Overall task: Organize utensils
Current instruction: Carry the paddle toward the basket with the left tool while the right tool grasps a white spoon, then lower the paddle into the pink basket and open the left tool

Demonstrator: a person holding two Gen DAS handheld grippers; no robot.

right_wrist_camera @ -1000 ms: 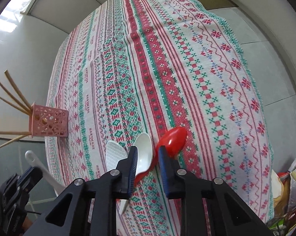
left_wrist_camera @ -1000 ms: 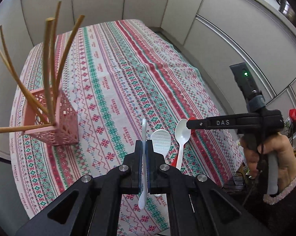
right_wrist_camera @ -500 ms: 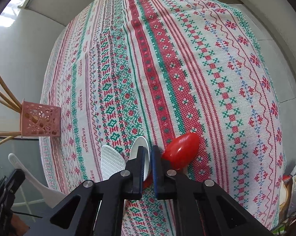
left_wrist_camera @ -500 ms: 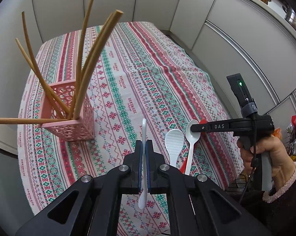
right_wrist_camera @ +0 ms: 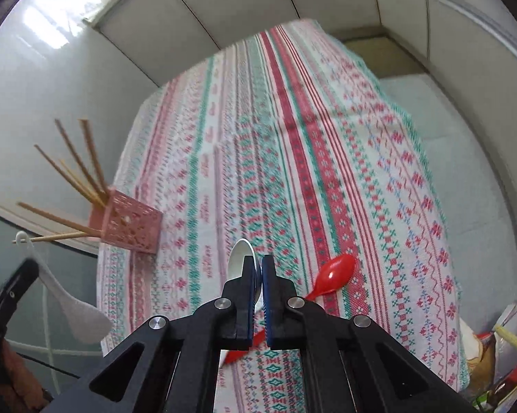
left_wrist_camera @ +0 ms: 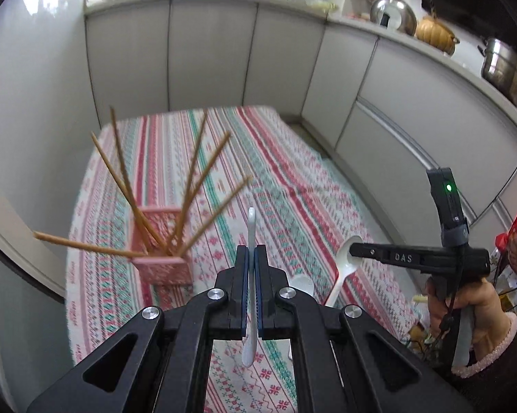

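My left gripper [left_wrist_camera: 251, 253] is shut on a white rice paddle [left_wrist_camera: 251, 227], seen edge-on between the pads; in the right wrist view its broad head [right_wrist_camera: 81, 311] hangs at the lower left. My right gripper [right_wrist_camera: 258, 263] is shut on a white spoon [right_wrist_camera: 240, 253] and holds it above the tablecloth. In the left wrist view that spoon [left_wrist_camera: 342, 270] hangs from the right gripper [left_wrist_camera: 354, 251]. A red spoon [right_wrist_camera: 337, 270] lies on the cloth just right of it. A pink lattice holder [left_wrist_camera: 162, 263] with several wooden chopsticks [left_wrist_camera: 189, 189] stands to the left.
A second white paddle [left_wrist_camera: 303, 284] lies on the striped tablecloth [right_wrist_camera: 292, 137], partly hidden by my left fingers. A hand [left_wrist_camera: 464, 313] grips the right tool. Grey cabinets [left_wrist_camera: 210, 58] surround the table, pots [left_wrist_camera: 502, 65] sit on the counter, and bags [right_wrist_camera: 499, 351] crowd the right edge.
The right jaws closed on the white spoon and lifted it off the cloth. Both grippers rose, and the left carried its paddle up and back from the pink holder.
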